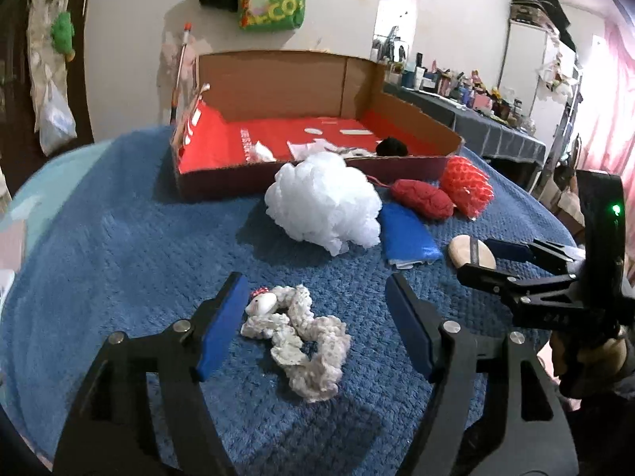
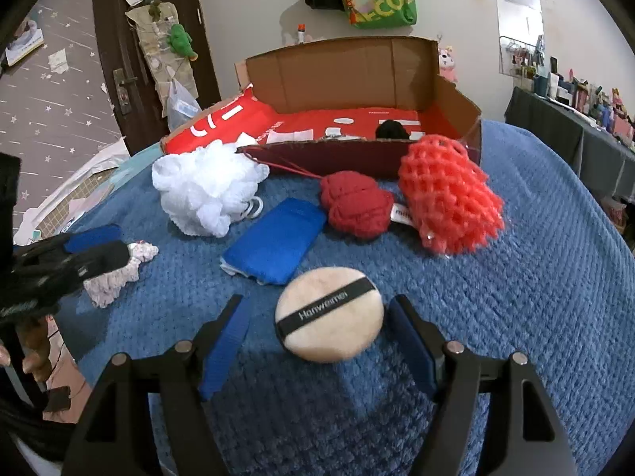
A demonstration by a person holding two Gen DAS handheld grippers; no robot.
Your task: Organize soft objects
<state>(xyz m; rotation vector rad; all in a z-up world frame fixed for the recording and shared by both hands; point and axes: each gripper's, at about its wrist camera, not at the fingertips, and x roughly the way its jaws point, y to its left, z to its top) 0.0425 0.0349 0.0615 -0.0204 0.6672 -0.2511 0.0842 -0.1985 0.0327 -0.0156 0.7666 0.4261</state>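
the left gripper (image 1: 313, 333) hangs low over the blue blanket (image 1: 119, 258) that covers the surface, its fingers (image 1: 222, 325) standing wide with the white crocheted scrunchie (image 1: 301, 333) lying loose between them, touched by neither pad. the right gripper (image 2: 317, 341) is just to the right of it, fingers (image 2: 224, 341) also spread, and the round beige powder puff (image 2: 329, 313) with its black band sits on the blanket between the tips, not squeezed by either. nothing is gripped by either one.

farther out in the middle of the blanket lies the white mesh bath pouf (image 1: 325, 202), and right beside it on the right a folded blue cloth (image 1: 408, 234). beyond the cloth sit a red knitted ball (image 1: 422, 198) and, touching it on the right, an orange-red foam net (image 1: 468, 186).

at the far edge stands an open cardboard box (image 1: 278, 79) with a red lining; a small black soft thing (image 1: 391, 146) rests in its right near corner. a green bag (image 1: 274, 0) hangs on the wall behind
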